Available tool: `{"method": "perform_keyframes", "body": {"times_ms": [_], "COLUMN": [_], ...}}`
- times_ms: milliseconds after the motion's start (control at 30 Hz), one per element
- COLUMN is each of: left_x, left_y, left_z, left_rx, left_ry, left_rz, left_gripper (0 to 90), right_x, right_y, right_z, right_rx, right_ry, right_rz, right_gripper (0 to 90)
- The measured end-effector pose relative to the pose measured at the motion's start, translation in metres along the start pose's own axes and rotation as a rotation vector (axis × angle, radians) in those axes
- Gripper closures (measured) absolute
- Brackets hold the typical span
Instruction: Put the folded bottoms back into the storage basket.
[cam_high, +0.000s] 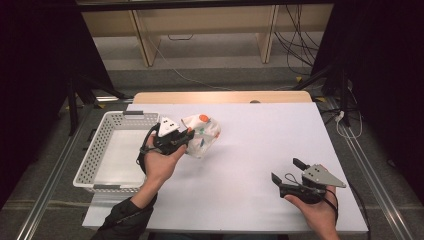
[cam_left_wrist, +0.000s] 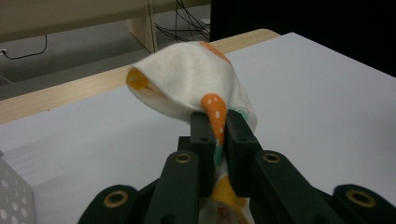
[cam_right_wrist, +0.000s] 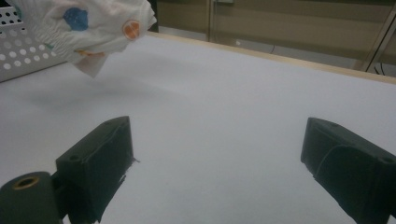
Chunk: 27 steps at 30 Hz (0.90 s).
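Observation:
A white cloth (cam_high: 202, 134) with orange, blue and green spots hangs lifted off the white table, just right of the basket. My left gripper (cam_high: 188, 134) is shut on it; in the left gripper view the black jaws pinch the cloth (cam_left_wrist: 187, 79) at an orange patch, gripper (cam_left_wrist: 218, 128). The cloth (cam_right_wrist: 93, 28) also appears at the top left of the right gripper view, raised above the table. My right gripper (cam_high: 286, 171) rests low at the table's front right, open with nothing between its jaws, gripper (cam_right_wrist: 219, 154).
A white perforated basket (cam_high: 95, 155) stands at the table's left edge, with nothing visible inside. The white table sheet (cam_high: 260, 140) spreads between the two hands. Beyond the far wooden edge (cam_high: 220, 96) are floor cables and furniture legs.

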<state>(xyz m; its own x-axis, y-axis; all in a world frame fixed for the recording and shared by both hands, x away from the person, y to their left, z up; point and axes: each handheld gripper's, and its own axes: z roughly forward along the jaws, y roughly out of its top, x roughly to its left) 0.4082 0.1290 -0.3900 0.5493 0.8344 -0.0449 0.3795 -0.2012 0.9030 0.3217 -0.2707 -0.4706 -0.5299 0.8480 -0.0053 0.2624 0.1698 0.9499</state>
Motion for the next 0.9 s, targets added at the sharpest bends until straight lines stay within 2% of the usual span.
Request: {"method": "perform_keyframes", "body": {"times_ms": [900], "left_x": [0.016], "left_y": [-0.002], "left_z": [-0.017], "left_rx": [-0.015], "left_ry": [0.028], "left_rz": [-0.007], "left_gripper": [82.9], "right_x": [0.0], "right_y": [0.0], "right_z": [0.0], "right_rx": [0.007], "right_ry": [-0.003], "right_rz": [-0.003], "right_gripper": [9.8]}}
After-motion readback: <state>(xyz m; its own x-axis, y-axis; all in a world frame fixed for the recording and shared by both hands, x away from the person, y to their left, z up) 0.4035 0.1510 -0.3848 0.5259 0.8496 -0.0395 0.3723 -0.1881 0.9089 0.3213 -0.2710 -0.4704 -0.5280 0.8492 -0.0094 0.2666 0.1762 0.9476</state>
